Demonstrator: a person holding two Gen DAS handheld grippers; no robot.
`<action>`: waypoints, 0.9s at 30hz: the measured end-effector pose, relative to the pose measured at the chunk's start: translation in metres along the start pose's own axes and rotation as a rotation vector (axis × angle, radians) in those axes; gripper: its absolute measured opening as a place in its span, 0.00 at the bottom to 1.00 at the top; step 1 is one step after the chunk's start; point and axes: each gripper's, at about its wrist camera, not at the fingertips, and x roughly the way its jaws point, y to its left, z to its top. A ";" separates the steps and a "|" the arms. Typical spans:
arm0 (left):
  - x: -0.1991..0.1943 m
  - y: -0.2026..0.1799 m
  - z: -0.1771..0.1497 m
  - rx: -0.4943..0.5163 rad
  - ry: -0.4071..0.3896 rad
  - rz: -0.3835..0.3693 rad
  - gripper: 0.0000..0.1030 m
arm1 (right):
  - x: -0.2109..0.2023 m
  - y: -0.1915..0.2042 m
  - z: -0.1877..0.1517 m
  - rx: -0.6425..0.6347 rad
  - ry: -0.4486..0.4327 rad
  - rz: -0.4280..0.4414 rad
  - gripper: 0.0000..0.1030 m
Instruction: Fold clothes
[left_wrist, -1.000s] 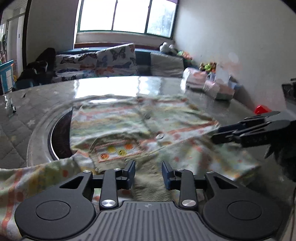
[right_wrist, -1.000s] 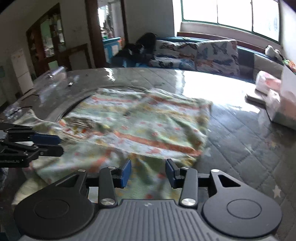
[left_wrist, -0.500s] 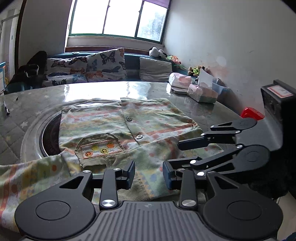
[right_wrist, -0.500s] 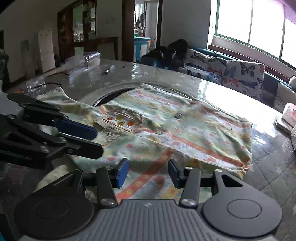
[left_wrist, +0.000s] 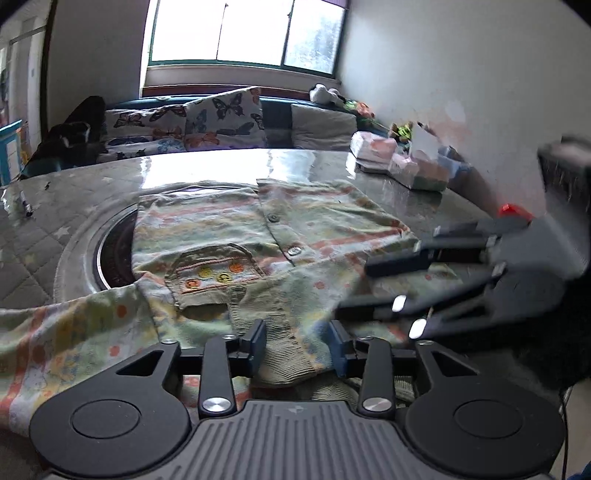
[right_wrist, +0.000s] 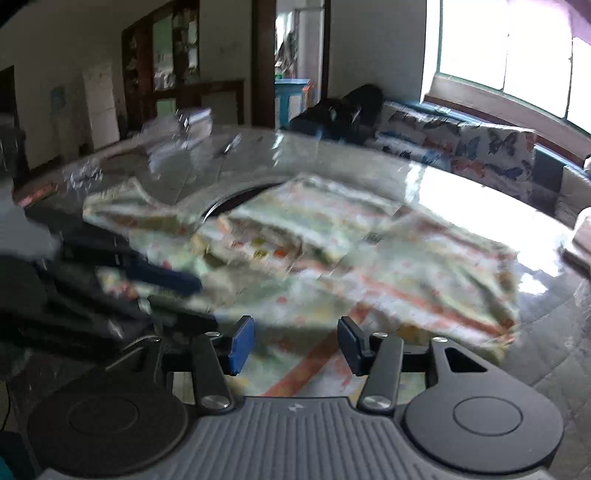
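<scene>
We see a pale green shirt (left_wrist: 303, 221) banded with orange-red stripes and small orange and yellow dots; its olive pocket (left_wrist: 216, 275) carries a row of orange and yellow circles. Our grippers are black with blue pads (right_wrist: 240, 341). The table (left_wrist: 92, 192) is glossy grey with quilted lines and stars. The cushions (left_wrist: 221, 122) are white with dark and orange butterflies.

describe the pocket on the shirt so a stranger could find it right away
On the round table lies a pale striped shirt. Its pocket sits left of the button placket, nearer the camera. Only it carries a row of small round orange and yellow motifs.
</scene>
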 end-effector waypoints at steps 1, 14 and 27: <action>-0.004 0.004 0.000 -0.014 -0.010 0.018 0.49 | 0.001 0.000 0.000 -0.001 0.001 -0.001 0.53; -0.057 0.101 -0.010 -0.266 -0.103 0.407 0.61 | 0.000 0.000 0.001 0.021 0.000 -0.005 0.63; -0.080 0.186 -0.027 -0.452 -0.109 0.723 0.59 | -0.010 0.001 0.005 0.011 -0.020 -0.026 0.61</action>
